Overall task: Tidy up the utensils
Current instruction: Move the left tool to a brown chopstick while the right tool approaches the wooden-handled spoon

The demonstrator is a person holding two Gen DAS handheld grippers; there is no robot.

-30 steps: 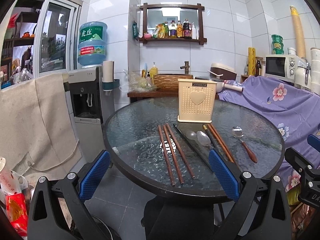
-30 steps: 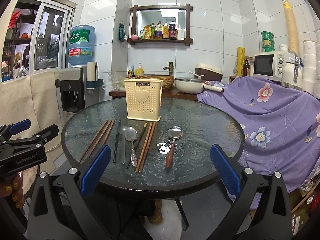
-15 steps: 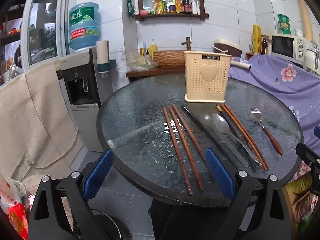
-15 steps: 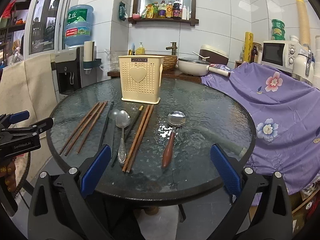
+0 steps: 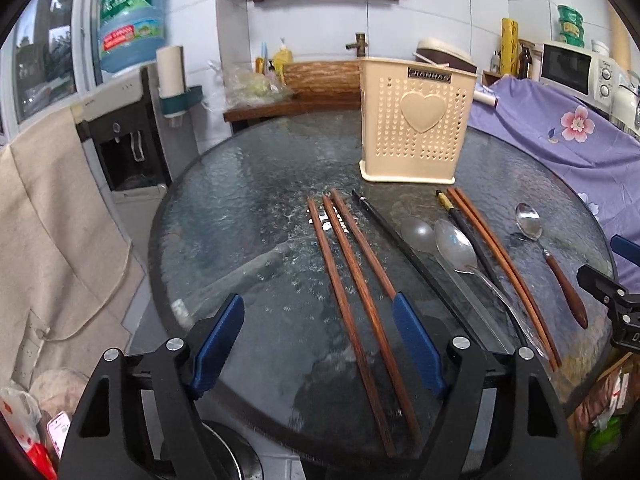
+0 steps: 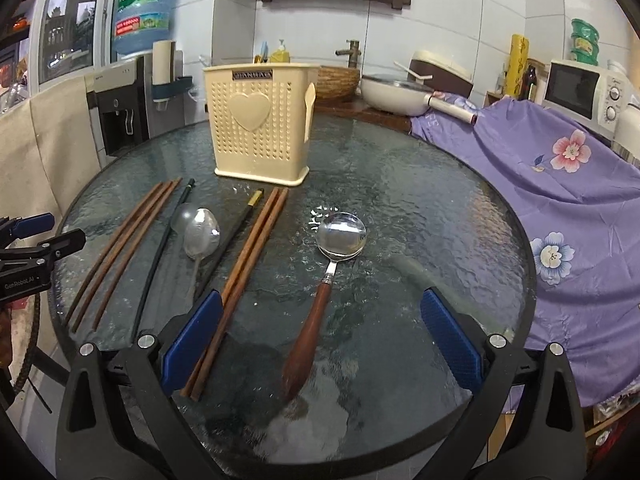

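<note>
So the left tool (image 5: 318, 344) is spread wide and holding nothing, with three reddish-brown wooden chopsticks (image 5: 352, 276) running between its blue pads on the round glass worktop (image 5: 240, 216). The right tool (image 6: 320, 338) is also wide open and empty, over the wooden-handled steel spoon (image 6: 320, 288). Counting: five brown chopsticks, two black ones (image 6: 160, 248), three spoons, one cream perforated plastic holder with a heart (image 6: 260, 128) standing upright behind them all

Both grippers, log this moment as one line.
left gripper: open, over three brown chopsticks | right gripper: open, over wooden-handled spoon | caddy: upright
</note>
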